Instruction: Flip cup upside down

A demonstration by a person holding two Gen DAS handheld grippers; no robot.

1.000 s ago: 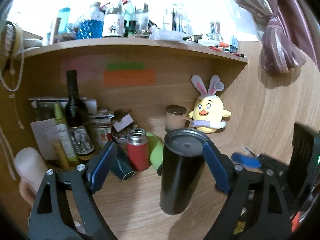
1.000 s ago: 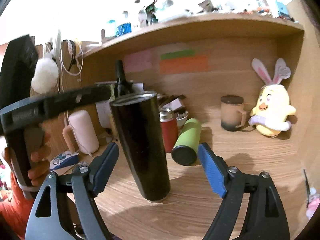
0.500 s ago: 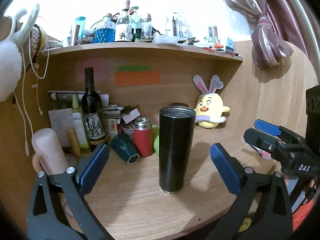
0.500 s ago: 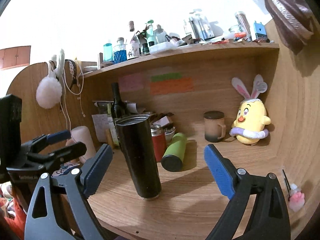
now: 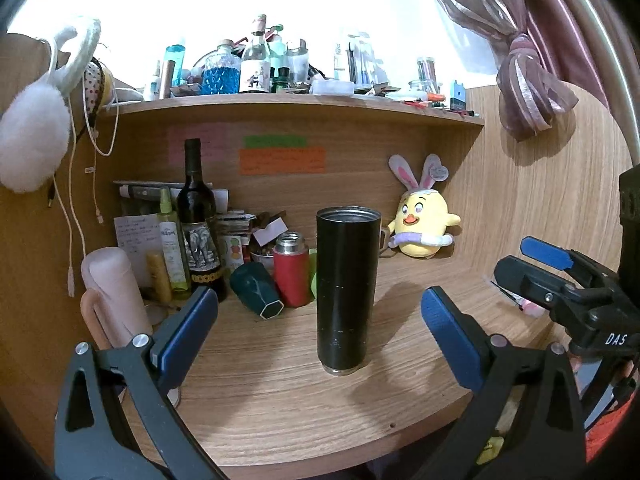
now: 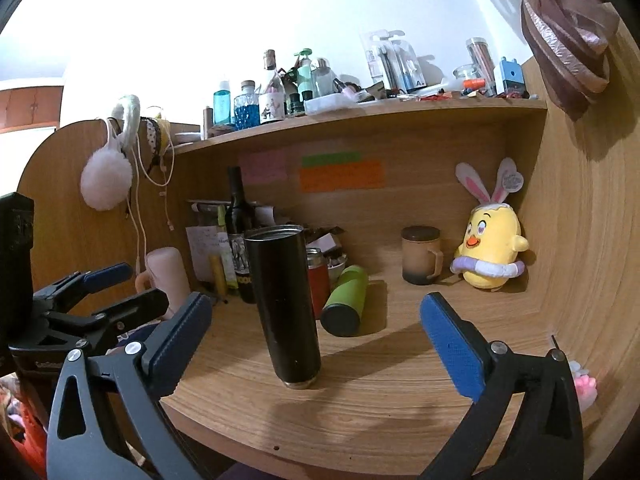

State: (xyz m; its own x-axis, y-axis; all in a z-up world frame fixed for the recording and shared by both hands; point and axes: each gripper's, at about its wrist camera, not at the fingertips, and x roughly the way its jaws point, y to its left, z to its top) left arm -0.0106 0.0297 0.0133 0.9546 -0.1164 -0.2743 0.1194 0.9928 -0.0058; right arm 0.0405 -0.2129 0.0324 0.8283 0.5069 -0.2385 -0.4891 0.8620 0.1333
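Observation:
A tall black tumbler cup [image 5: 346, 290] stands alone on the wooden desk [image 5: 280, 396], steel rim at the bottom and a ringed flat end on top. It also shows in the right wrist view [image 6: 285, 304]. My left gripper [image 5: 320, 336] is open and empty, held back from the cup near the desk's front edge. My right gripper [image 6: 316, 340] is open and empty too, pulled back, the cup left of its centre. Each gripper appears in the other's view: the right one [image 5: 560, 276], the left one [image 6: 92, 292].
Behind the cup sit a red flask [image 5: 291, 268], a teal cup on its side [image 5: 258, 292], a green bottle on its side [image 6: 346, 300], a wine bottle [image 5: 196, 216], a pink tumbler [image 5: 112, 292], a brown mug [image 6: 422, 256] and a yellow plush chick [image 6: 490, 252]. A cluttered shelf [image 5: 292, 100] runs above.
Both grippers have drawn back from the black cup, which now stands free on the desk. A second ago it sat tilted between the left fingers.

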